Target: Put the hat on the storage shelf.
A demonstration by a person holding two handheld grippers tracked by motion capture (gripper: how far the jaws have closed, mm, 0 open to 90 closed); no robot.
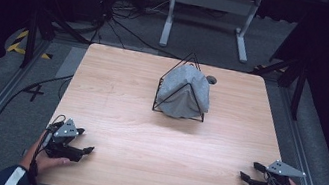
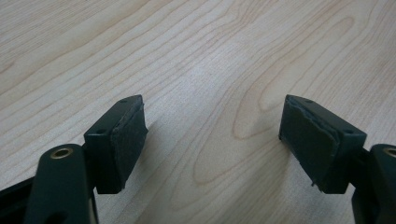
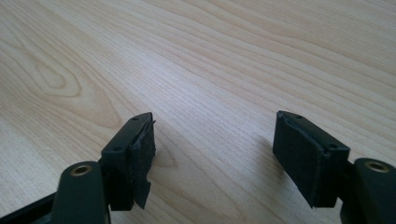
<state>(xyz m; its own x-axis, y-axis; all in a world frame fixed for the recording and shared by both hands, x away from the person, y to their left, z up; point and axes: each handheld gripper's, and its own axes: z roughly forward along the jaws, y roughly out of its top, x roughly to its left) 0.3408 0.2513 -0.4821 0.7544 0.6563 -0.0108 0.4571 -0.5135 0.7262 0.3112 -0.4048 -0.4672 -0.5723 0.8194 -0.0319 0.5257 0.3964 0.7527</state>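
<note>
Near the far edge of the counter (image 1: 113,114) sits a grey cloth (image 1: 184,92), draped over a black wire frame (image 1: 183,86). It hangs like a tent, so the frame seems to hold it up. A small dark thing (image 1: 211,79) peeks out behind it; you cannot tell what it is. Your left gripper (image 1: 84,144) and right gripper (image 1: 250,172) rest at the near corners, well apart from the cloth, jaws spread and holding nothing, as if ready to start.

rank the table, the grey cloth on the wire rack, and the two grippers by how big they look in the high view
1. Table, largest by far.
2. Grey cloth draped over the black wire rack.
3. Left gripper and right gripper: these look about alike, so no ranking between them.
</note>
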